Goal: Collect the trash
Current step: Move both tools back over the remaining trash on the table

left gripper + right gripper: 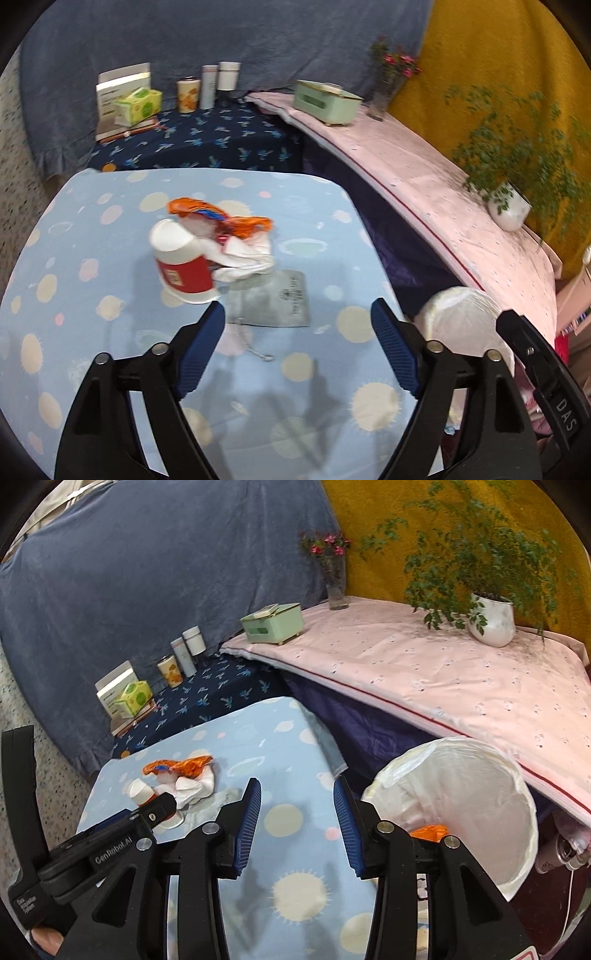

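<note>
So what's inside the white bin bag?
Inside the white bin bag there's something orange near the bottom. The right gripper covers part of it, so the rest of what's in there can't be seen.

I see the surface (74, 258), covered in a light blue cloth with pale dots. Near its middle a cluster of trash: a red-and-white paper cup (183, 267) on its side, touching crumpled white tissue (245, 256); an orange wrapper (218, 214) toward the far edge, against the tissue; a flat grey pouch (275, 302) just nearer, its cord trailing toward the near edge.
</note>
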The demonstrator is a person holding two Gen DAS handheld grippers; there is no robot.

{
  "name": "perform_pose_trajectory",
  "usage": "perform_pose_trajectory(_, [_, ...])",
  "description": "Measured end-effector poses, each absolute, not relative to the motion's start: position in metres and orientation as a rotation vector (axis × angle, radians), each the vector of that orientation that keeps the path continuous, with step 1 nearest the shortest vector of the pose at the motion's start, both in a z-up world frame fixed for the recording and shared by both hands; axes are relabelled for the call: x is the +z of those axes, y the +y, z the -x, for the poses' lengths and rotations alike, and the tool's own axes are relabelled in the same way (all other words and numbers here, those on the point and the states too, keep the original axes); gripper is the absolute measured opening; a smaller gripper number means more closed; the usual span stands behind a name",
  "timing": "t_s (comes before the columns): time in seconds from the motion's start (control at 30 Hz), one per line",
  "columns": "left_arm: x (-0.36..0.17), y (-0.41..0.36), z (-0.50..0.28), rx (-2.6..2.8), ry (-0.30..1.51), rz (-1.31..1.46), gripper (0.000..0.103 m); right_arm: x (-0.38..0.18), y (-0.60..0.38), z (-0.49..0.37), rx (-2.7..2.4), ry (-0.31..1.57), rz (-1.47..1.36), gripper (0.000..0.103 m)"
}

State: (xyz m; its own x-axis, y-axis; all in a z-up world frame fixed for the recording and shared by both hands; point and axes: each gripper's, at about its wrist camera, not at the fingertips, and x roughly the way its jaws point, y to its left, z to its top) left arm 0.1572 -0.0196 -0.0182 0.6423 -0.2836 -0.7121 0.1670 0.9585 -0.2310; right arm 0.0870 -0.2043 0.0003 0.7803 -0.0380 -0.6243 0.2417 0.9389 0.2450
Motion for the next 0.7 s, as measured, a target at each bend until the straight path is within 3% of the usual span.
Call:
perform_pose_trajectory(0.13, [-0.027, 0.007, -0.168, -0.191, 0.85, 0.183, 0.084, -0.01, -0.187, -0.1, -0.124, 0.685, -0.316, 0.049])
perform_pose_trajectory(0.3, [-0.039, 0.031, -0.185, -0.106, 0.872, 0.214, 0.089, -0.033, -0.169, -0.123, -0.084, 0.75, -0.325, 0.05])
perform_pose_trajectory(0.7, [-0.074, 0.046, -0.24, 0.014, 0.935, 0.219, 0.09, -0.095, -0.139, -0.186, -0.044, 0.881, -0.338, 0.05])
